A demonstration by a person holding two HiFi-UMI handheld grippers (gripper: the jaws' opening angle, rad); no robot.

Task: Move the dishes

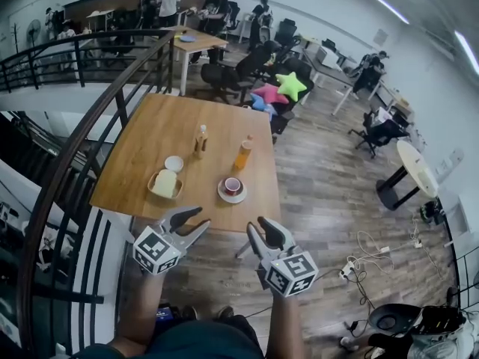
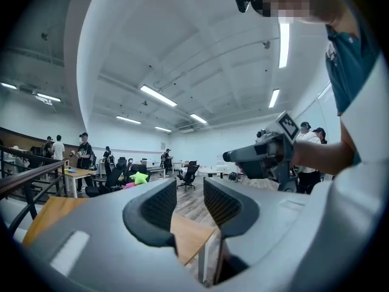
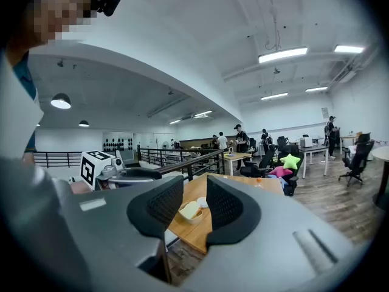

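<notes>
Off the near edge of the table [image 1: 150, 137], left gripper [image 1: 204, 216] and right gripper [image 1: 259, 223] (both empty), jaws apart, over floor [image 1: 322, 200].

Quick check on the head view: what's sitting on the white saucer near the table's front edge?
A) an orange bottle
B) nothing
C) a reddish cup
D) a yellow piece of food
C: a reddish cup stands on the saucer, while the orange bottle stands apart, farther back on the table.

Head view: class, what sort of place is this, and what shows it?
Probably an open-plan office or shared workspace: rolling office chairs, desks with people standing around them, and strip ceiling lights.
</notes>
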